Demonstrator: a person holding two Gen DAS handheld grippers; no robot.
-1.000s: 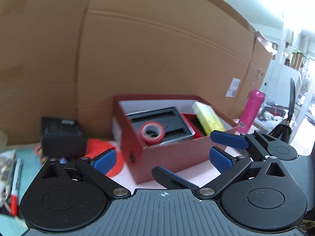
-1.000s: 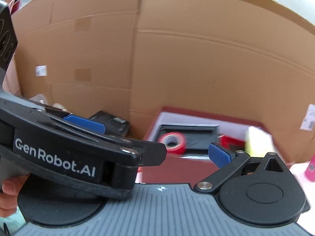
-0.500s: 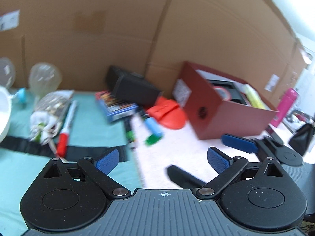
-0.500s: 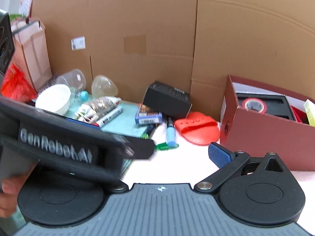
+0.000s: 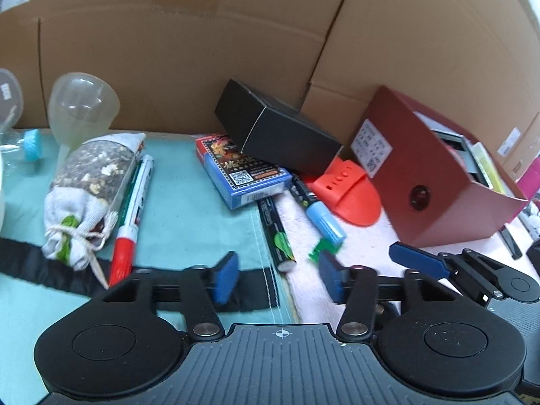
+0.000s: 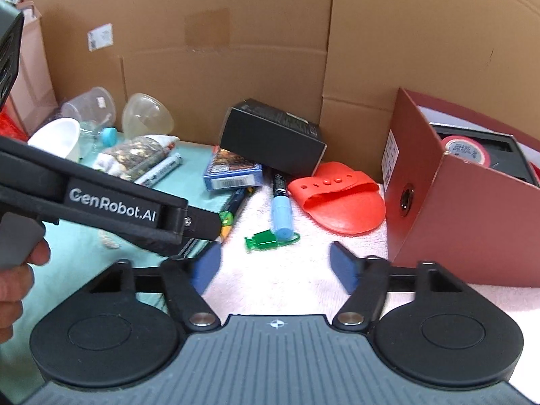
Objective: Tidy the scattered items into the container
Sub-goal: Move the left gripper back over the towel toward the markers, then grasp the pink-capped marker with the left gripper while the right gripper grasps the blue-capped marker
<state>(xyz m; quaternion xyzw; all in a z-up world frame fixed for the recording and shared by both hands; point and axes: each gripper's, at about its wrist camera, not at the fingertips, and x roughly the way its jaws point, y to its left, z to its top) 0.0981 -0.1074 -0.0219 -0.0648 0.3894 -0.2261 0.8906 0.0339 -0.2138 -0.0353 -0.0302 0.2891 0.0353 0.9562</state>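
While both grippers hang over the clutter, their jaws are closing on nothing.

The left gripper (image 5: 276,278) and right gripper (image 6: 275,265) have only mat and towel between their pads. Scattered in front lie a blue marker (image 6: 280,211), green tag (image 6: 261,239), red mitt (image 6: 337,199), card pack (image 5: 241,168), black box (image 5: 280,130) and red marker (image 5: 131,216). The maroon box (image 6: 452,222), right, holds a tape roll (image 6: 465,150).

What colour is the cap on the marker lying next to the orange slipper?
Light blue. The marker cap shows best in the right wrist view, just left of the orange slipper.
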